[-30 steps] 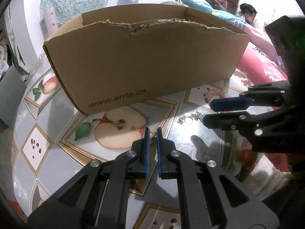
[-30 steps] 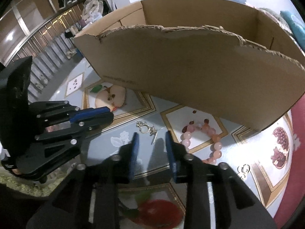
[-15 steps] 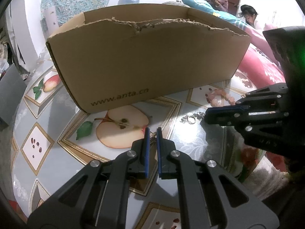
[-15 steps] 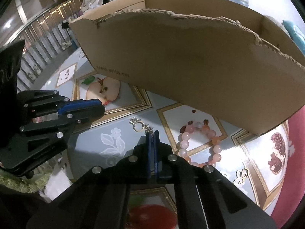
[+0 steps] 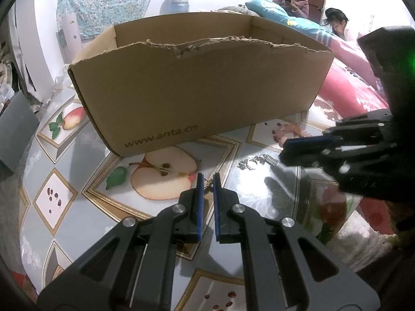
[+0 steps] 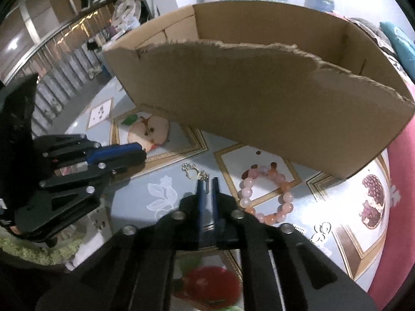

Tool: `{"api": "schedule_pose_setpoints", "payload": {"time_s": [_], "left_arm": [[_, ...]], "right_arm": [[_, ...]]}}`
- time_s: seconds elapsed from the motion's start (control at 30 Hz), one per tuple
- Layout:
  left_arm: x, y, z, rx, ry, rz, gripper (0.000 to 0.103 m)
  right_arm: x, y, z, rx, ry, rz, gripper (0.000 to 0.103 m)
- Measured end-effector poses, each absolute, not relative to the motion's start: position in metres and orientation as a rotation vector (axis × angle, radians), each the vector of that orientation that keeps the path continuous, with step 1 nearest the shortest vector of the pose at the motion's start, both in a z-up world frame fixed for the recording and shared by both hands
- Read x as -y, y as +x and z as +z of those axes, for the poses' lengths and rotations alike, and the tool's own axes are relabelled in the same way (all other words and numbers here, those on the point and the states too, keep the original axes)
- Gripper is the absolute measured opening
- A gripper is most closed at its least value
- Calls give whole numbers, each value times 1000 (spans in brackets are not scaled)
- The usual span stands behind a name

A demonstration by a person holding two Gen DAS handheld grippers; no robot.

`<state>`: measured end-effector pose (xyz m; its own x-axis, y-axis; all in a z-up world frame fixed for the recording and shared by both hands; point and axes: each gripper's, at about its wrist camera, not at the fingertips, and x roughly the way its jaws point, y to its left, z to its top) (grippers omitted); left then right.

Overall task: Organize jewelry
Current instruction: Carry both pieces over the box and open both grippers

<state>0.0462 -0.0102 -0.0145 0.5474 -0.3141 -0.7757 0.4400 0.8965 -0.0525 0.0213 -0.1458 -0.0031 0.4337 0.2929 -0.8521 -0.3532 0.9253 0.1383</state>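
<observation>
The inside floor of the cardboard box (image 5: 197, 96) is hidden behind its torn, ragged front wall; the small metal piece (image 5: 207, 183) caught at the tips of the left gripper (image 5: 208, 181) is too small to identify, and the jaws are nearly together, clamped on it; the right gripper (image 6: 207, 182) points steeply down at the tabletop (image 6: 135, 191), its jaws have just been opening a little from a closed pinch, and a thin silver bar seems to sit between the blue pads, though whether they press on it is hard to tell; that bar belongs to a silver chain (image 6: 193, 172) with an ornate ring, lying on the glossy fruit-printed tabletop in front of the box; a bracelet (image 6: 267, 194) of round pink and orange beads lies just beside it toward the right edge; a small silver charm (image 6: 321, 232) sits nearer the front edge.
</observation>
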Motion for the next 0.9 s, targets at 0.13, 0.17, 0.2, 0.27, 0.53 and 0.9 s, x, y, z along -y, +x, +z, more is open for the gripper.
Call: {"api": "schedule_pose_setpoints", "payload": {"time_s": [0.13, 0.17, 0.2, 0.27, 0.53, 0.9], "left_arm": [[10, 45, -15, -886, 153, -446, 6], [10, 45, -16, -886, 151, -446, 6], [10, 45, -16, -886, 150, -444, 6], [9, 45, -15, -886, 148, -442, 6], [4, 47, -15, -884, 140, -440, 6], [-1, 41, 11, -828, 123, -453, 6]], "right_arm": [[142, 27, -9, -1039, -114, 409, 23], [140, 29, -13, -1050, -132, 415, 22], [138, 29, -16, -1043, -153, 417, 20], [134, 28, -17, -1037, -182, 446, 3], [141, 24, -8, -1019, -126, 441, 2], [157, 15, 51, -892, -14, 482, 2]]}}
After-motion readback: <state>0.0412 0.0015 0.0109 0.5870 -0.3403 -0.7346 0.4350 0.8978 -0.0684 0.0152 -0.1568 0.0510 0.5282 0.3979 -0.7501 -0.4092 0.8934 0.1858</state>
